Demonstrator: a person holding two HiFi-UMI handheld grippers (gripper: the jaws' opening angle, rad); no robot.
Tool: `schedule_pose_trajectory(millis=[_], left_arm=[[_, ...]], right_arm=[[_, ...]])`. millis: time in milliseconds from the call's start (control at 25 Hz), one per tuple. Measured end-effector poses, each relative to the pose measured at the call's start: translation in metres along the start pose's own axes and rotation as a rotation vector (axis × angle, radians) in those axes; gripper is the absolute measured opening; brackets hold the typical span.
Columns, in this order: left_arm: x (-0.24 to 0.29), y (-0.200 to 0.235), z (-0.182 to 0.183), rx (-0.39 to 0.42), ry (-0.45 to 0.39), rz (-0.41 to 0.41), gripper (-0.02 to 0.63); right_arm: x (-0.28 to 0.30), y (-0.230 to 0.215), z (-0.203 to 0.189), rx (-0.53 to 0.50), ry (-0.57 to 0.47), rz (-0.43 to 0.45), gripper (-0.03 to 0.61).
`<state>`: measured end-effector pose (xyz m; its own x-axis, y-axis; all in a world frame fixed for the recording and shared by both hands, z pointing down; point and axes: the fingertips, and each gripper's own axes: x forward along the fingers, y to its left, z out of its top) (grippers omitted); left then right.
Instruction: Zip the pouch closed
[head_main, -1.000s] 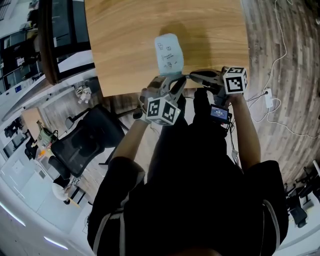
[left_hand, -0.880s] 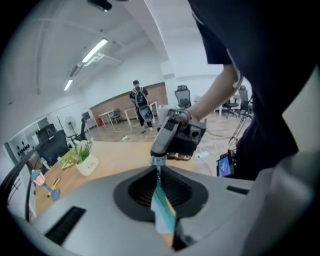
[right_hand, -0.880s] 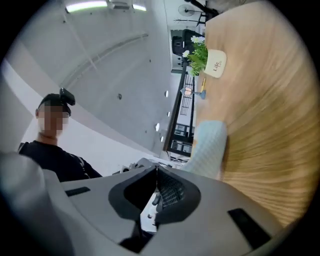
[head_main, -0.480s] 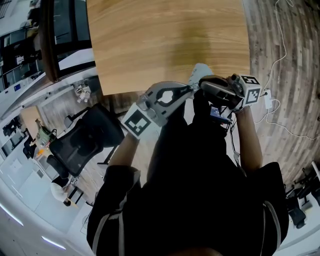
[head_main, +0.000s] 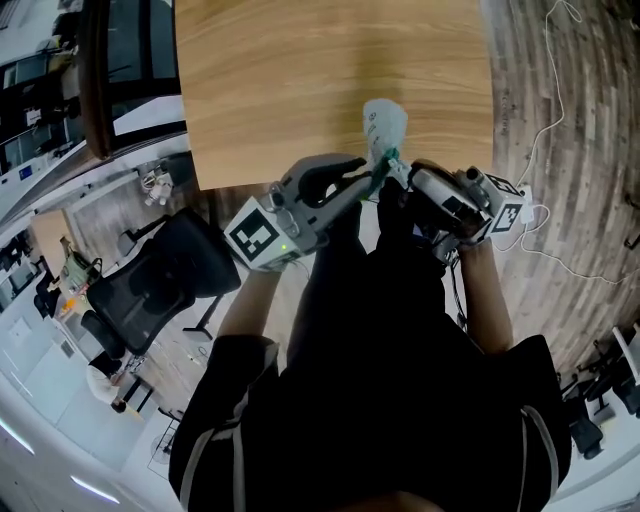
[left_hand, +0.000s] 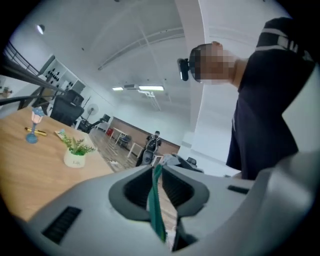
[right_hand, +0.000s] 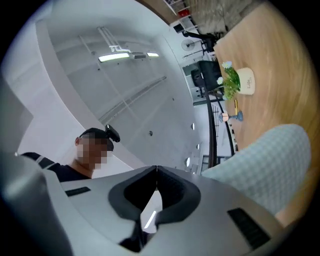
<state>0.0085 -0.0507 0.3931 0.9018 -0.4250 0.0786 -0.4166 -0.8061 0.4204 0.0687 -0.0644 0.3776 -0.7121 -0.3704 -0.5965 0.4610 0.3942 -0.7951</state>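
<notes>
The pale mint pouch (head_main: 384, 124) hangs above the near edge of the wooden table (head_main: 300, 80), held at its lower end between both grippers. My left gripper (head_main: 374, 178) reaches in from the left. In the left gripper view its jaws are opening, and the pouch's dark green edge (left_hand: 155, 200) is still pinched between the pads. My right gripper (head_main: 403, 170) comes in from the right with its jaws shut tip to tip. The pouch's quilted body (right_hand: 267, 167) bulges just beside it. A pale sliver shows behind its tips; I cannot tell what it is.
A small white pot with a green plant (left_hand: 75, 153) stands further along the table, with a small blue stand (left_hand: 33, 128) beyond it. A black office chair (head_main: 165, 285) sits on the floor at left. White cables and a plug (head_main: 540, 205) lie at right.
The pouch lay flat on the table before. Both grippers have risen towards the camera with it, and it now hangs upright. The left gripper has rolled over.
</notes>
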Motion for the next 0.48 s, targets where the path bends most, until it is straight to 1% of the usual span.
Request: schedule_pose_trajectory(millis=[40,80,120,160,200,240,280,360,400,480], left_arm=[[-0.002,0.003,-0.001,0.008,0.026,0.030,0.044],[-0.003,0.005,-0.002,0.020,0.058,0.059,0.044],[-0.001,0.004,-0.002,0.033,0.089,0.080,0.044],[0.003,0.001,0.000,0.042,0.112,0.090,0.044],[0.008,-0.005,0.004,0.045,0.119,0.090,0.044],[0.014,-0.011,0.010,0.045,0.108,0.086,0.044],[0.019,-0.017,0.018,0.047,0.089,0.085,0.044],[0.023,-0.025,0.033,0.068,0.061,0.096,0.044],[0.023,-0.027,0.038,0.085,0.062,0.104,0.044],[0.019,-0.029,0.043,0.118,0.082,0.118,0.044]], right_arm=[[0.004,0.002,0.004,-0.086,0.005,-0.058,0.015],[0.008,0.003,0.007,-0.225,0.028,-0.146,0.015],[0.013,0.005,0.009,-0.416,0.067,-0.254,0.015],[0.018,0.008,0.010,-0.630,0.113,-0.354,0.015],[0.025,0.014,0.008,-0.819,0.157,-0.417,0.015],[0.032,0.022,0.005,-0.950,0.196,-0.438,0.015],[0.037,0.027,0.001,-1.028,0.230,-0.434,0.015],[0.041,0.031,-0.007,-1.116,0.292,-0.426,0.015],[0.041,0.031,-0.011,-1.139,0.314,-0.426,0.015],[0.041,0.035,-0.014,-1.154,0.338,-0.414,0.015]])
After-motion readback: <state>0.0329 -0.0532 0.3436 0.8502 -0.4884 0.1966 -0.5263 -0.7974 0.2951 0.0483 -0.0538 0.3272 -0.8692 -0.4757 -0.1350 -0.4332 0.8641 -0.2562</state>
